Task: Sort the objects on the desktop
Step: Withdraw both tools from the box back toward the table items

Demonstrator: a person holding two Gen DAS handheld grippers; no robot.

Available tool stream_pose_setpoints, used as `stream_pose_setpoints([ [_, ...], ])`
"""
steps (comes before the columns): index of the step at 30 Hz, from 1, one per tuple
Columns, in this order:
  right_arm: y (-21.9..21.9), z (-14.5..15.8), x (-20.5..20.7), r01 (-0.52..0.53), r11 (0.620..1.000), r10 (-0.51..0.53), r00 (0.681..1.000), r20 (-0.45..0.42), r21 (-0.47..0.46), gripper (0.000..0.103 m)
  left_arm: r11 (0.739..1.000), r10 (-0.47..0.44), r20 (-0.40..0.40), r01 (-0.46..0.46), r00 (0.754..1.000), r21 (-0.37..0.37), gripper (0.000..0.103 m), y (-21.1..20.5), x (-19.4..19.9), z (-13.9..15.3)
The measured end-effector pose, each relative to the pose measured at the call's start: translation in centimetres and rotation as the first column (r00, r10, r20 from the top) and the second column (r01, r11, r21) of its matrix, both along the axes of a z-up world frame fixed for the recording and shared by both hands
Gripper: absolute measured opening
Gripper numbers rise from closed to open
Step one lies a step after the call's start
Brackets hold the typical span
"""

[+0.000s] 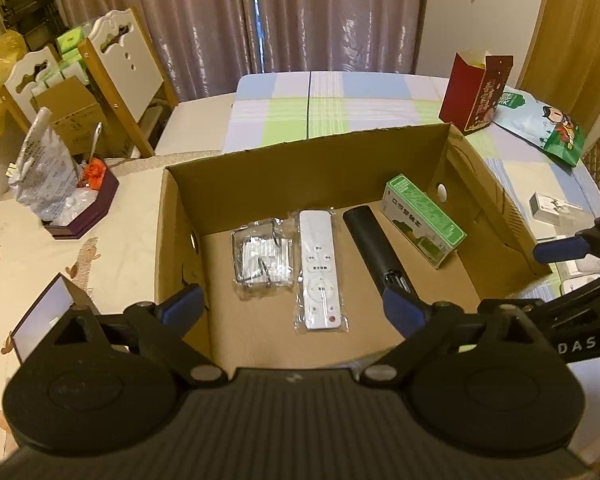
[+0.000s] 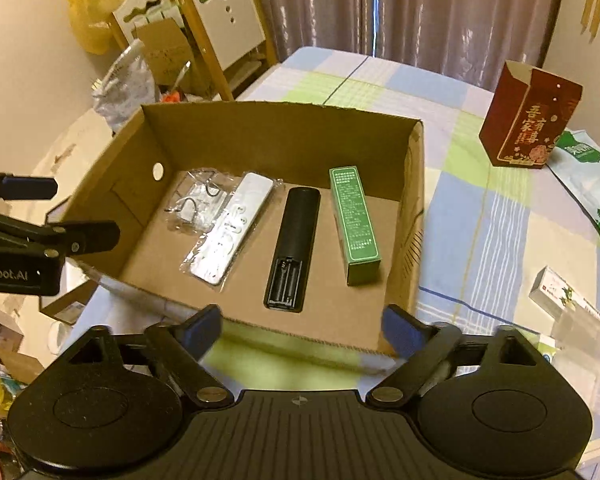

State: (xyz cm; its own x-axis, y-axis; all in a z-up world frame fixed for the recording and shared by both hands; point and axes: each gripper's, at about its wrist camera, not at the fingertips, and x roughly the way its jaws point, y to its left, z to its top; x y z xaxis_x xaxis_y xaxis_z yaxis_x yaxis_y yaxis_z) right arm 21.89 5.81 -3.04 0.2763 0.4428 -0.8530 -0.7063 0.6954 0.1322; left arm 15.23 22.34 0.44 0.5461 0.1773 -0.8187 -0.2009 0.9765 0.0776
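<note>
An open cardboard box (image 1: 300,156) (image 2: 284,128) stands on the table. Side by side inside lie a clear bag of metal clips (image 1: 262,262) (image 2: 198,202), a white remote in plastic wrap (image 1: 320,270) (image 2: 232,228), a black remote with its battery bay open (image 1: 374,248) (image 2: 294,248) and a green carton (image 1: 424,220) (image 2: 354,226). My left gripper (image 1: 296,310) is open and empty above the box's near edge. My right gripper (image 2: 302,330) is open and empty at the box's near wall; it also shows in the left wrist view (image 1: 560,248).
A red paper box (image 2: 530,116) and a green-white snack bag (image 2: 588,184) stand right of the box. Small white cartons (image 2: 560,292) lie at the near right. A dark tray with a crumpled bag (image 1: 76,204) sits left. Chairs (image 1: 116,64) stand behind.
</note>
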Motion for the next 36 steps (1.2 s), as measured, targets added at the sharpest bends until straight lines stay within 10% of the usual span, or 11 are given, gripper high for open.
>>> stream_pose_setpoints([
  [27,-12.9,2.6,-2.1,0.032,0.99,-0.037,0.999,0.037,0.136,0.103,1.0,0.028,0.05,-0.028,0.998,0.005,0.097,-9.7,-4.2,1.9],
  [36,-23.8,0.3,-1.3,0.229,0.96,-0.222,0.973,-0.063,0.164,0.103,0.991,-0.113,0.069,0.117,0.991,-0.057,0.097,-14.8,-4.6,0.0],
])
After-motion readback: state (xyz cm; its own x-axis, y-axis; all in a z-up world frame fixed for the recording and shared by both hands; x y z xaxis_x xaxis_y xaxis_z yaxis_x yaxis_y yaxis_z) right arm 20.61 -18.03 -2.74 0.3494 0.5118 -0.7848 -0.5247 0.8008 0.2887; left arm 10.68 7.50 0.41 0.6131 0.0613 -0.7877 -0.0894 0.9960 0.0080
